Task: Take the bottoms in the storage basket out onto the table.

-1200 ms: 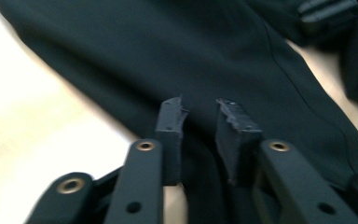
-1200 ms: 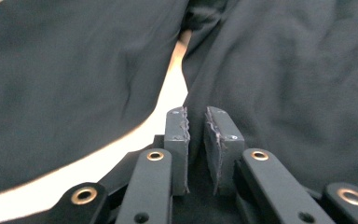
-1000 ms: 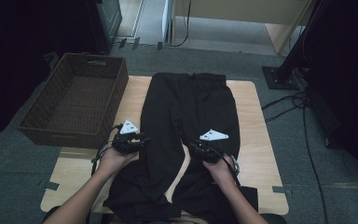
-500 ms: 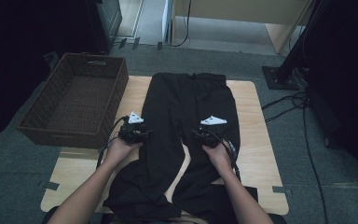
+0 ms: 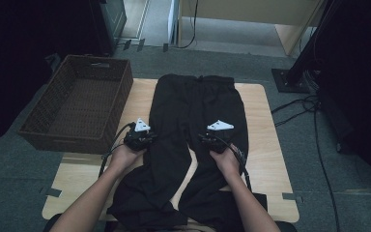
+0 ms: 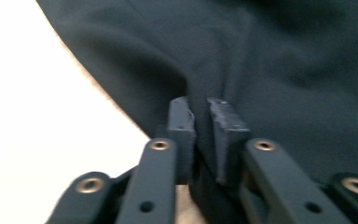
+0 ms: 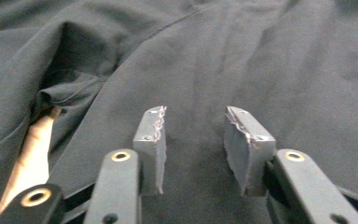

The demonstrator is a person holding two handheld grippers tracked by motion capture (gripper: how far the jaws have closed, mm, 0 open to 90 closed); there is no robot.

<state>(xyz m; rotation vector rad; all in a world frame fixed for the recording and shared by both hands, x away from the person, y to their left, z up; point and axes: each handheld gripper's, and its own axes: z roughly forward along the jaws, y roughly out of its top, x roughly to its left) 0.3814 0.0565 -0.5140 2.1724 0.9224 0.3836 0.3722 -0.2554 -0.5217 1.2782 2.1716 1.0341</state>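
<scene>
Two grippers: we hold one in each hand.
Table [image 5: 265, 145]: our black pants [image 5: 193, 111] lie flat on it.
Basket [image 5: 77, 108]: beside the pants.
Left gripper [image 6: 200, 126]: just squeezed together, pinching the pants' edge.
Right gripper [image 7: 196, 140]: spread apart over the cloth.

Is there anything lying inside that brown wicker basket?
No, the wicker basket beside the black trousers shows just its bare woven bottom in the high view.
</scene>
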